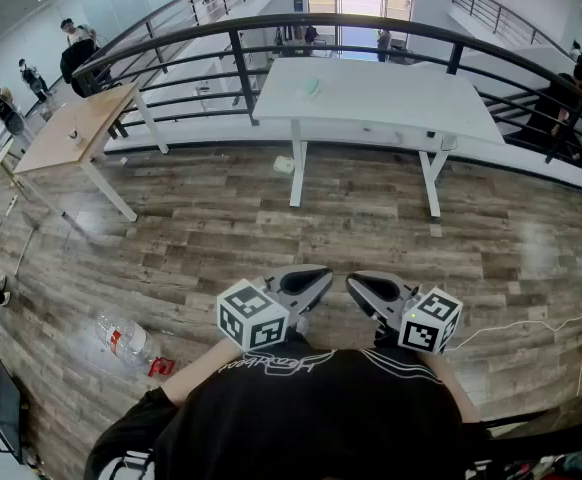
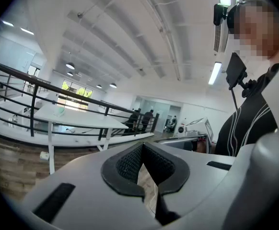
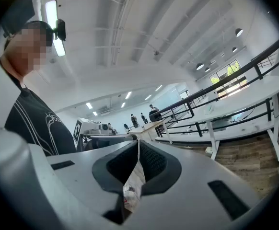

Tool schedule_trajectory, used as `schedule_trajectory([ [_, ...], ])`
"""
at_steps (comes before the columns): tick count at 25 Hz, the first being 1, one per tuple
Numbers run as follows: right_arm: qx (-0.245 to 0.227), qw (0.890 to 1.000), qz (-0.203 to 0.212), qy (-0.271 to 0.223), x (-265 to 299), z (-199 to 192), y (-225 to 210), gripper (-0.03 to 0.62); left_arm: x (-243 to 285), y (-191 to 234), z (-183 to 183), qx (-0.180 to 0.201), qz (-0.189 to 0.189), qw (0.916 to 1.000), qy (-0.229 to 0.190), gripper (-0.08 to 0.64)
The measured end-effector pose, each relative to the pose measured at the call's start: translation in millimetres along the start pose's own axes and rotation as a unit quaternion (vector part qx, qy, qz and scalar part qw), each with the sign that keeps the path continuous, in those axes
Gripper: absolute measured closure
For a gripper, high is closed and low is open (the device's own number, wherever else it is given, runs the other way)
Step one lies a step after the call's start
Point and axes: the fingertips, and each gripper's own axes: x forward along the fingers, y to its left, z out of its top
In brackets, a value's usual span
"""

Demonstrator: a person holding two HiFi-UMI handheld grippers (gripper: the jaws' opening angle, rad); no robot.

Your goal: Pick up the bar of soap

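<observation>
Across a mezzanine's wood-plank floor, a person in a black shirt stood with a tool in each hand, both held close to the chest and pointed roughly level toward the far side of the room. The left tool had its dark ribbed pads pressed together at the tips, with nothing between them. The right tool was likewise closed tip to tip and empty, and the two tools sat side by side, their noses angled toward each other but apart. The bar of soap, seen only as a small pale green piece, lay on the white bench near its left end, well apart from both tools and untouched by either. That bench stood just beside a curved dark railing that ran along the edge of the floor. A small white object lay on the planks close to the bench's left leg. A wooden bench stood farther left, also beside the railing, with one small item on it too small to make out. Nearer the person, on the left, a clear plastic bottle lay on its side on the floor, with a red scrap just beside it. Several other people were visible at the left edge, beyond the railing.
</observation>
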Motion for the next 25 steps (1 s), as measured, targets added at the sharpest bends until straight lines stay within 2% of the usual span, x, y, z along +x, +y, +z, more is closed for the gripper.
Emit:
schedule_trajectory([
  [7, -0.003, 1.0, -0.005, -0.005, -8, 2, 1, 0.574, 3, -7, 3, -0.001, -0.007, 1.0, -0.001, 0.552],
  [13, 0.011, 1.0, -0.006, -0.018, -13, 4, -2, 0.572, 5, -9, 1, -0.009, -0.009, 0.9999, 0.0, 0.552],
  [25, 0.013, 1.0, 0.004, -0.017, 11, 12, -34, 0.572, 18, 28, 8, -0.022, -0.001, 0.9996, -0.018, 0.552],
])
